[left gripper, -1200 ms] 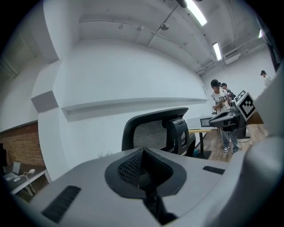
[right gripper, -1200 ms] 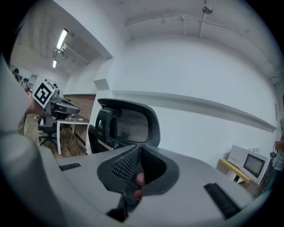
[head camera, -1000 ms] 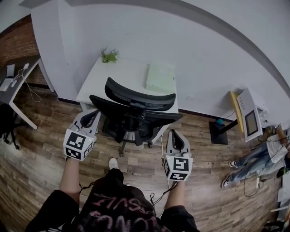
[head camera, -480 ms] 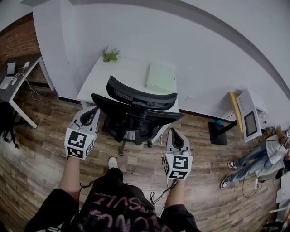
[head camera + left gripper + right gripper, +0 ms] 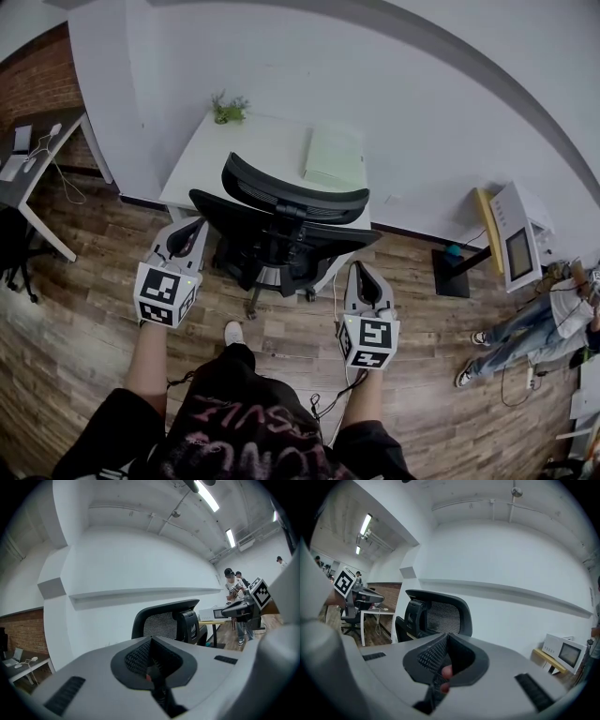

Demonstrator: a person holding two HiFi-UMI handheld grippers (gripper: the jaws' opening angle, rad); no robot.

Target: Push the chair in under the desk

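The chair (image 5: 281, 234) has edged slightly toward 12 o'clock, its seat partly under the counter (image 5: 248, 159). The left tool (image 5: 192, 232) and right tool (image 5: 361, 275), jaws together, flank it at 9 and 3 o'clock. A plant (image 5: 228, 110) and a green folder (image 5: 335, 155) sit on the counter.

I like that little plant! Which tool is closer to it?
Left. The left tool is left of the chair, like the plant; the right tool is across the chair, farther.

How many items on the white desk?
2: plant at the desk's far left corner, green pad on its right side. Chair may hide others.
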